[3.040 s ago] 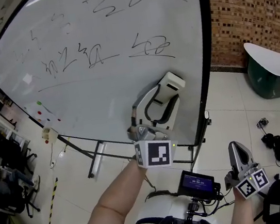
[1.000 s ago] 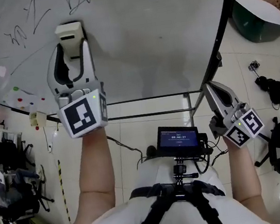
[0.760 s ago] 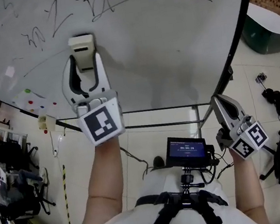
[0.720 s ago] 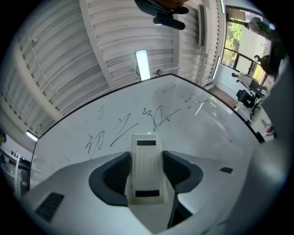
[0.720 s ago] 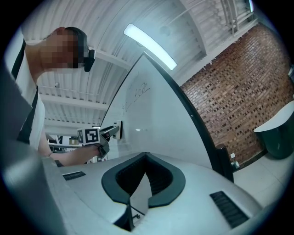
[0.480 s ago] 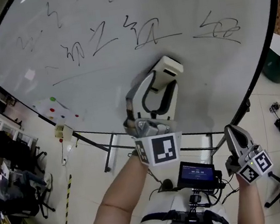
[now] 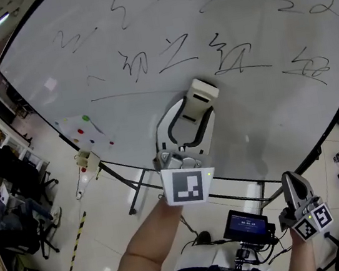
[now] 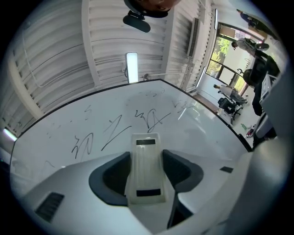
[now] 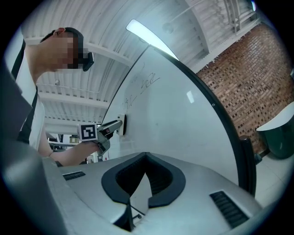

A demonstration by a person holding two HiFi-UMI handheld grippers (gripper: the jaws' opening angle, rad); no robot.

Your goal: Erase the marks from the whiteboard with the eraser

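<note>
The whiteboard (image 7: 269, 123) carries black scribbled marks (image 7: 173, 52) in rows across its upper part. My left gripper (image 7: 197, 103) is shut on the white eraser (image 7: 201, 93), which is pressed to the board just below the middle row of marks, at the right end of a long thin line. In the left gripper view the eraser (image 8: 146, 165) sits upright between the dark pads, with marks (image 8: 112, 131) ahead of it. My right gripper (image 7: 293, 188) hangs low at the right, off the board, jaws shut on nothing (image 9: 140, 183).
Coloured magnets (image 7: 83, 125) dot the board's lower left. The stand's legs (image 7: 133, 191) reach the tiled floor. Office chairs (image 7: 12, 180) crowd the left. A small monitor (image 7: 249, 225) sits at my chest. A brick wall (image 9: 243, 69) and a green bin (image 9: 280, 137) lie to the right.
Over the last second my left gripper carried the eraser rightward and up the board, closer to the rows of writing. The right gripper stayed low and shut.
</note>
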